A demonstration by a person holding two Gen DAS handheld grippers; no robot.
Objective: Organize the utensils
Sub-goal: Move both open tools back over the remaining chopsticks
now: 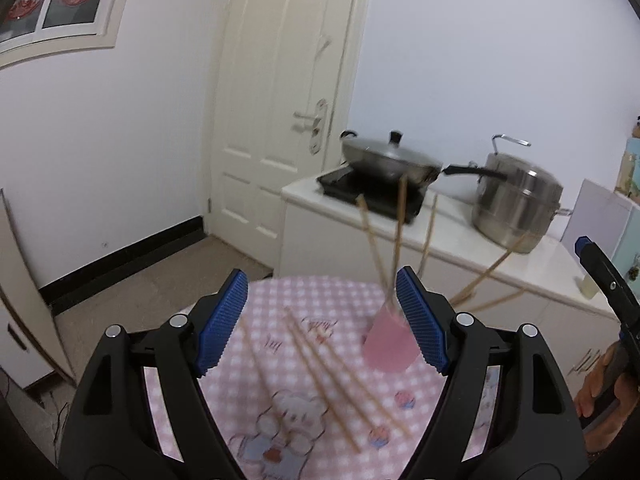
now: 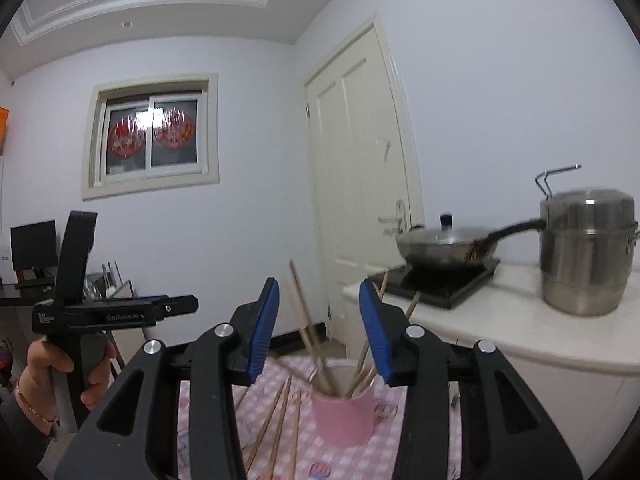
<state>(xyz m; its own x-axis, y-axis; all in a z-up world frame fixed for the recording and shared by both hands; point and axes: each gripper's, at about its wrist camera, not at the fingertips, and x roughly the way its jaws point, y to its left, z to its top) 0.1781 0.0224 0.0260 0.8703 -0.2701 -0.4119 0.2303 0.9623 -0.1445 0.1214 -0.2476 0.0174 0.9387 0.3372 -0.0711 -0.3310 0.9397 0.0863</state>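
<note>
A pink cup [image 1: 390,344] stands on the pink checked tablecloth [image 1: 320,296] with several wooden chopsticks [image 1: 374,240] sticking out of it. Three loose chopsticks [image 1: 340,372] lie on the cloth in front of my left gripper [image 1: 320,324], which is open and empty above them, the cup by its right finger. In the right wrist view the cup [image 2: 344,412] sits just below and ahead of my right gripper [image 2: 320,332], which is open and empty. Loose chopsticks [image 2: 280,420] lie left of the cup.
A white counter [image 1: 460,248] behind the table carries a black stove with a lidded wok [image 1: 390,162] and a steel pot [image 1: 516,204]. A white door [image 1: 280,100] is beyond. The left gripper's handle and hand [image 2: 76,320] show at left in the right wrist view.
</note>
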